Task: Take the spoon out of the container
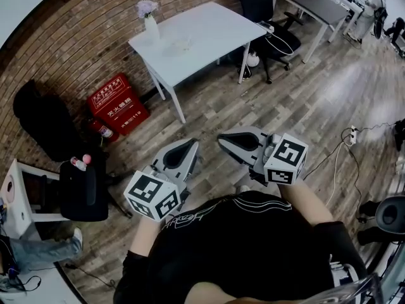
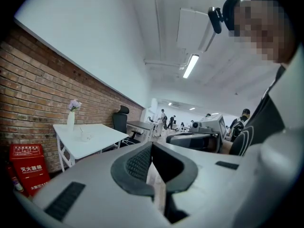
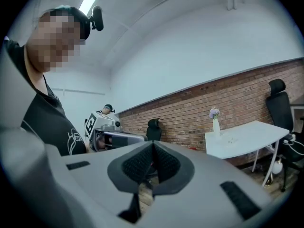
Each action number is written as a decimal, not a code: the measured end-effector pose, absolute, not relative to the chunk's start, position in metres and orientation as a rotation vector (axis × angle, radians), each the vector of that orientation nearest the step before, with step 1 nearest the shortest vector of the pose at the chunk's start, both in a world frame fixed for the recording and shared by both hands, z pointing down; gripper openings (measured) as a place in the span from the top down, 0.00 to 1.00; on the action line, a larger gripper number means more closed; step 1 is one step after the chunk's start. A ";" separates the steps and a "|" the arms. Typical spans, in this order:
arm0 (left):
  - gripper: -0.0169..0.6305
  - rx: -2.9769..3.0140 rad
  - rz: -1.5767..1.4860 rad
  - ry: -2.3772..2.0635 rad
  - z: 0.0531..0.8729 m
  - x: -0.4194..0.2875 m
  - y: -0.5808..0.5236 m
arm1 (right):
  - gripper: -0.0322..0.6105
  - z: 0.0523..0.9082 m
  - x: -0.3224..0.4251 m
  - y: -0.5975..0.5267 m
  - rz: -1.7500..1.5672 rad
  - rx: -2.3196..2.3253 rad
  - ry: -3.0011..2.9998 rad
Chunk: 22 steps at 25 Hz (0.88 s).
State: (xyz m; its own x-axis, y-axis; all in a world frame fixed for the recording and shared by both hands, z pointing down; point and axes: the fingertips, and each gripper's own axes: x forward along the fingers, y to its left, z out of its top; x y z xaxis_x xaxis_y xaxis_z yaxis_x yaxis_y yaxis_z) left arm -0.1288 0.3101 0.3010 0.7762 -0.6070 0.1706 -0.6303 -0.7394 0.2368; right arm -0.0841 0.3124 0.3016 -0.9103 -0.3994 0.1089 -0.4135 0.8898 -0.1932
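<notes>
Left gripper (image 1: 192, 145) and right gripper (image 1: 223, 138) are both pinched shut and empty, aimed toward the white table (image 1: 209, 24) but well short of it.

- White table (image 1: 209, 27) on wood-plank floor (image 1: 304, 100), alongside a brick wall (image 1: 76, 37).
- On the table's corner nearest the wall: pale vase (image 1: 150, 27) with lilac flowers.
- Left of the table, on the floor: red box (image 1: 118, 103), fire extinguisher (image 1: 101, 130) just beside.
- Right of the table: black office chair (image 1: 269, 24), then dark desk (image 1: 316, 4).
- Well apart from the table, lower right: white power strip (image 1: 352, 134) with cables.
</notes>
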 end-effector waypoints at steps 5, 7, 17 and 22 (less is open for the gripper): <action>0.97 2.665 0.105 -0.957 0.312 -0.131 0.297 | 0.95 0.312 -0.082 0.304 0.370 0.650 -2.976; 0.97 2.659 0.110 -0.952 0.317 -0.127 0.291 | 0.95 0.315 -0.077 0.299 0.380 0.657 -2.979; 0.97 2.662 0.100 -0.951 0.319 -0.105 0.213 | 0.95 0.318 -0.055 0.210 0.402 0.615 -3.019; 0.97 2.641 0.111 -1.007 0.326 -0.086 0.127 | 0.95 0.329 -0.032 0.121 0.464 0.558 -3.028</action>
